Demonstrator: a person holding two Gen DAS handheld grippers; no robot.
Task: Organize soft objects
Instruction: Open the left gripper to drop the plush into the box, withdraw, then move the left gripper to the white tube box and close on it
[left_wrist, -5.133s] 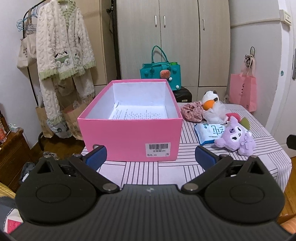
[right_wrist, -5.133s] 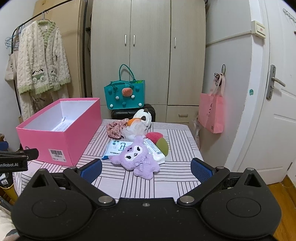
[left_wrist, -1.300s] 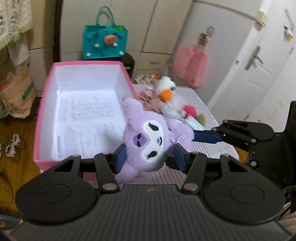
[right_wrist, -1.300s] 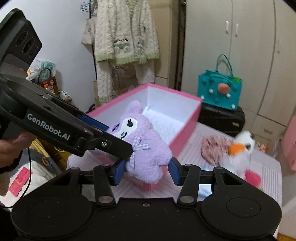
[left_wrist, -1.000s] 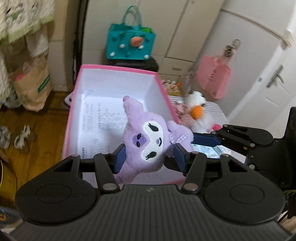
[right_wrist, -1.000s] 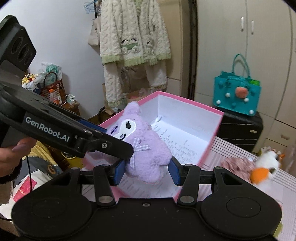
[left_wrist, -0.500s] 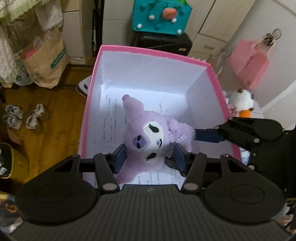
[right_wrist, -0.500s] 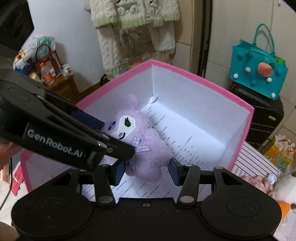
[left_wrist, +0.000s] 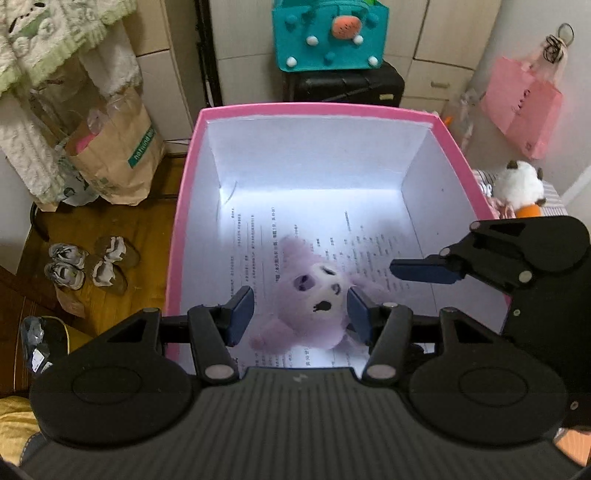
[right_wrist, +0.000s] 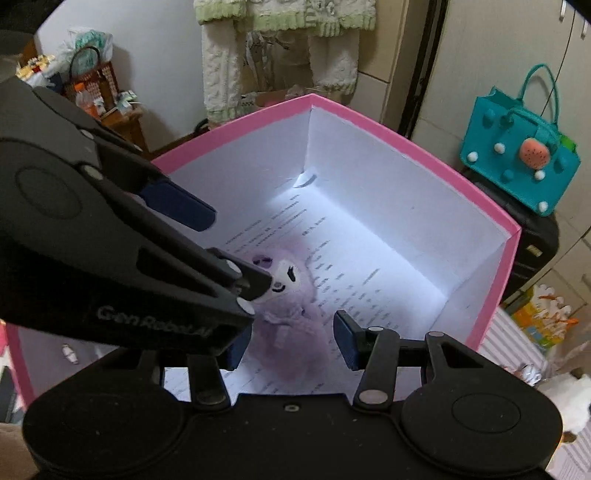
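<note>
Where left gripper (right_wrist: 207, 236) crosses | purple plush (right_wrist: 291, 332) half-hidden, blurred

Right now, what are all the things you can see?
purple plush: one, purple, blurred, inside the box
pink box: one, pink outside, white inside, middle
printed sheet: one, white, box floor
white plush: one, white and orange, right of the box
teal bag: one, teal, on the black case
black case: one, behind the box
pink bag: one, hanging at right
paper bag: one, brown, floor at left
knitted clothes: cream and green, hanging top left
left gripper: black, blue pads, over the box
right gripper: same, over the box
</note>
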